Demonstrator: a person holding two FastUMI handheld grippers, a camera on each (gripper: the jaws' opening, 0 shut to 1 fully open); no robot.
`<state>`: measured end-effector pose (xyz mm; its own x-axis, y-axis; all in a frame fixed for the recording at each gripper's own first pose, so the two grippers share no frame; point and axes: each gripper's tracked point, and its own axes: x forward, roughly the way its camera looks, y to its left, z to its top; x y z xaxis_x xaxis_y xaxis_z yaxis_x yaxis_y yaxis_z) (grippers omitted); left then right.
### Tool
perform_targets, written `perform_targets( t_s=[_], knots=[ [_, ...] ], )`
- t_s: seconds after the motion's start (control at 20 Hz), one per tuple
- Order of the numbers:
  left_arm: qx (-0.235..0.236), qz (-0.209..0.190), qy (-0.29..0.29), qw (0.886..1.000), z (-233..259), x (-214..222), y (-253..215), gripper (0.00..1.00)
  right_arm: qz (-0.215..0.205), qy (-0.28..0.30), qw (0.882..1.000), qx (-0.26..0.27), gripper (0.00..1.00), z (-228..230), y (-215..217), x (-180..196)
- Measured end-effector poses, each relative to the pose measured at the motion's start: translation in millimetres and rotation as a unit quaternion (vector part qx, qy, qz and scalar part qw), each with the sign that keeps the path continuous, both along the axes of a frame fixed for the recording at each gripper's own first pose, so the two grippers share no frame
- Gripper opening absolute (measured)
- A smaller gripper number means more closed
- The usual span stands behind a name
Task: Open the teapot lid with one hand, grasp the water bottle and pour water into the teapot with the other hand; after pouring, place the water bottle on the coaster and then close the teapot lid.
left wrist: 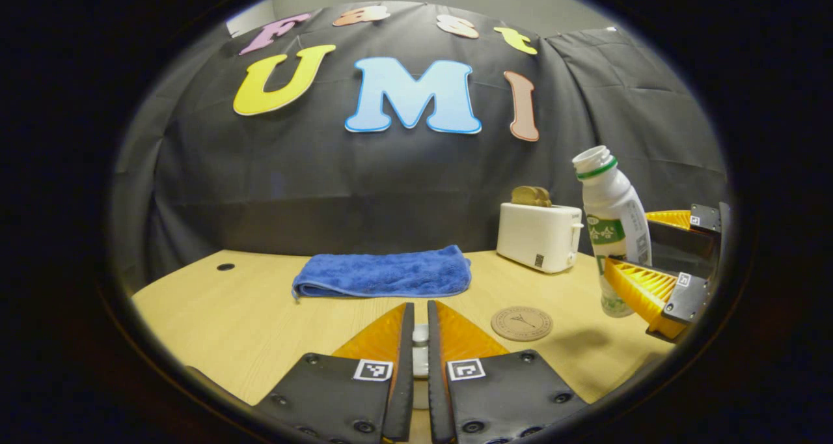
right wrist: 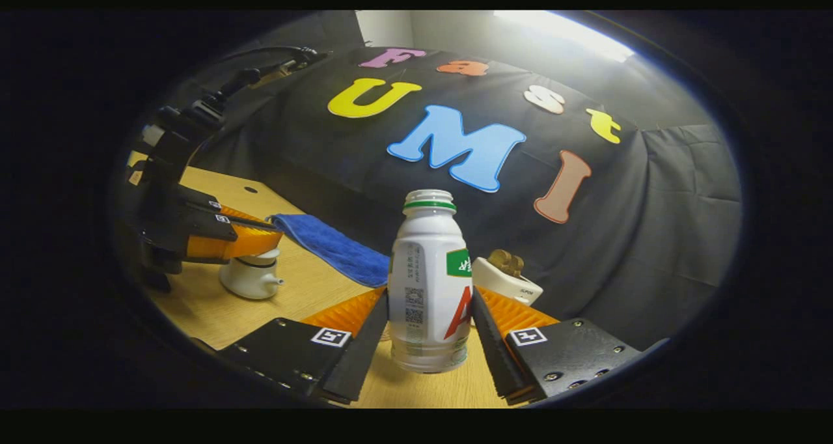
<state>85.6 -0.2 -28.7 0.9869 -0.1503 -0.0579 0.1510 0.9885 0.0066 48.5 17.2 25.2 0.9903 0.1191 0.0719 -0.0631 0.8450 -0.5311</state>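
Right gripper view is showing your right hand-held gripper closed on the water bottle, both fingers pressing its lower body while it is standing upright with its cap off. The bottle's base is looking slightly clear of the surface, though you cannot be certain from this angle. Off to the left and farther away, the teapot is sitting on the surface with your left hand-held gripper directly over it, fingers nearly closed around the lid knob; whether the lid is already lifting off is not something you can tell. In the left gripper view the jaws are standing almost together with only that small knob between them. The bottle's long axis is running vertical, so the pour is depending on carrying it leftward toward the teapot and then tipping its mouth that way, and the right hand is the one doing that. The coaster is lying flat between the teapot and the bottle, near the toaster and the blue towel
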Motion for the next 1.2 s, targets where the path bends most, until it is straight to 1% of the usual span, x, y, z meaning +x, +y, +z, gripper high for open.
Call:
perform_targets(
  t_s=[0.05,0.1,0.2,0.25,0.3,0.35,0.45,0.5,0.65,0.85,1.2],
  knots=[
    [0.002,0.003,0.002,1.000,-1,1,2,0.22,0.000,0.000,1.000,0.000,0.73,0,-1,0],
    [0.001,0.004,0.002,1.000,-3,3,1,0.22,-0.001,0.001,1.000,0.000,0.73,0,-2,1],
    [-0.005,0.002,-0.003,1.000,1,0,0,0.29,-0.001,0.003,1.000,0.000,0.73,-2,-3,0],
    [-0.006,0.001,-0.007,1.000,4,-1,0,0.29,-0.002,0.004,1.000,0.001,0.73,-3,-4,1],
    [-0.007,0.002,-0.010,1.000,5,-1,0,0.29,-0.002,0.005,1.000,0.001,0.73,-3,-4,2],
    [-0.006,0.004,-0.010,1.000,6,-1,1,0.25,-0.003,0.006,1.000,0.002,0.74,-4,-5,2],
    [-0.006,0.005,-0.009,1.000,5,-3,2,0.25,-0.004,0.009,1.000,0.001,0.73,-5,-4,4],
    [-0.006,0.006,-0.010,1.000,6,-3,4,0.29,-0.004,0.010,1.000,0.001,0.73,-6,-4,6],
    [-0.004,0.005,-0.015,1.000,9,-5,5,0.29,-0.006,0.011,1.000,0.005,0.73,-6,-2,10],
    [-0.007,0.004,-0.023,1.000,15,-11,7,0.29,-0.005,0.020,0.999,0.026,0.73,-7,6,20],
    [-0.026,0.005,-0.028,0.999,19,-16,15,0.29,-0.001,0.034,0.998,0.059,0.74,-10,21,44]
  ],
)
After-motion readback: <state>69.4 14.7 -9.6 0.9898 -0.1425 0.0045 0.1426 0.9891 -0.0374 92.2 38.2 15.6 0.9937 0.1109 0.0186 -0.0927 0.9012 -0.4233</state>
